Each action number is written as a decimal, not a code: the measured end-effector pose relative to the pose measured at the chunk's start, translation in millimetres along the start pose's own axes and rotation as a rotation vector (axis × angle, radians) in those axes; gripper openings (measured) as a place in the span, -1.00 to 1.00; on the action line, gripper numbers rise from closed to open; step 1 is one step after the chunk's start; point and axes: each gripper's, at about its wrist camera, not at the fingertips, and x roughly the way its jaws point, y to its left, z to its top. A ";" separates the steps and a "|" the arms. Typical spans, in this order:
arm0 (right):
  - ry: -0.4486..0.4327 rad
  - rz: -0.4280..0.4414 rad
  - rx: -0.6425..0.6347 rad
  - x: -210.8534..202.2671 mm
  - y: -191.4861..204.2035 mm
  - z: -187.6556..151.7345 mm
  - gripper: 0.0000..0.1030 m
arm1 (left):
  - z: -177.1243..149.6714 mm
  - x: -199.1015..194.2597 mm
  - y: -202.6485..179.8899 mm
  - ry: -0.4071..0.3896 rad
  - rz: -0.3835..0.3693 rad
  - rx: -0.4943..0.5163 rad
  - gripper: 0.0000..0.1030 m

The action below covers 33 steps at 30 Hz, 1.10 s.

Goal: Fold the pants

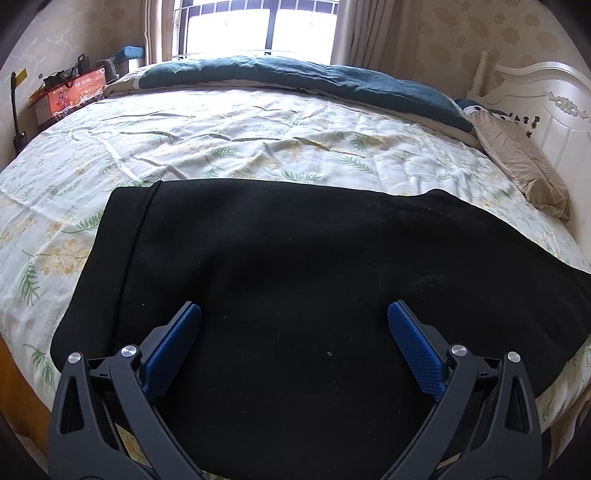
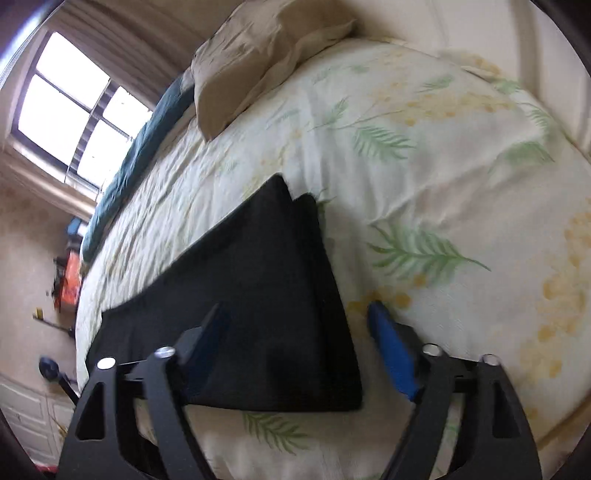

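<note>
Black pants (image 1: 314, 266) lie flat across the near part of the bed, spread from left to right. My left gripper (image 1: 294, 314) hovers over their near middle, open wide, with nothing between its blue pads (image 1: 173, 347). In the right wrist view the pants (image 2: 258, 295) end in two stacked leg ends pointing toward the pillow. My right gripper (image 2: 299, 314) is open above that right end. Its left finger is over the cloth and its right blue pad (image 2: 393, 350) is over the bare sheet. Neither gripper holds cloth.
The bed carries a leaf-print sheet (image 1: 240, 133), a dark teal blanket (image 1: 295, 77) along the far side and a beige pillow (image 1: 524, 166) by the white headboard (image 1: 546, 107). A window (image 1: 258, 26) and a cluttered shelf (image 1: 66, 96) lie beyond.
</note>
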 end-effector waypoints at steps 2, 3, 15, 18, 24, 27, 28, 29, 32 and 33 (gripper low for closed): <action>0.042 0.039 -0.047 3.2 9.5 1.9 0.57 | 0.8 0.7 -0.5 0.004 0.009 -0.009 0.95; 0.060 0.032 -0.061 5.0 14.0 2.2 0.54 | 1.0 1.1 -0.8 0.004 0.014 -0.012 0.95; 0.006 -0.176 -0.139 -18.0 71.1 12.8 -0.63 | 2.6 3.0 -2.2 0.011 0.030 -0.020 0.96; -0.004 -0.190 -0.140 -26.7 86.5 13.9 -0.64 | 2.5 2.5 -0.5 0.010 0.019 -0.019 0.96; -0.053 -0.140 -0.216 -50.5 146.4 18.0 -0.64 | 0.3 1.2 0.5 -0.007 0.003 -0.014 0.95; -0.081 -0.108 -0.289 -57.4 194.1 14.8 -0.64 | 0.1 0.0 1.8 -0.012 -0.007 -0.020 0.95; -0.083 -0.103 -0.307 -58.7 204.5 13.3 -0.64 | 0.3 -0.3 2.5 -0.013 -0.012 -0.024 0.95; -0.085 -0.095 -0.334 -57.9 220.4 10.4 -0.64 | 0.4 -0.4 3.4 -0.015 -0.018 -0.028 0.95; -0.079 -0.076 -0.430 -43.2 274.6 -1.5 -0.64 | 0.0 -1.8 5.0 -0.020 -0.030 -0.033 0.95; -0.077 -0.070 -0.452 -37.0 285.1 -5.5 -0.64 | -0.3 -2.1 5.2 -0.021 -0.033 -0.032 0.95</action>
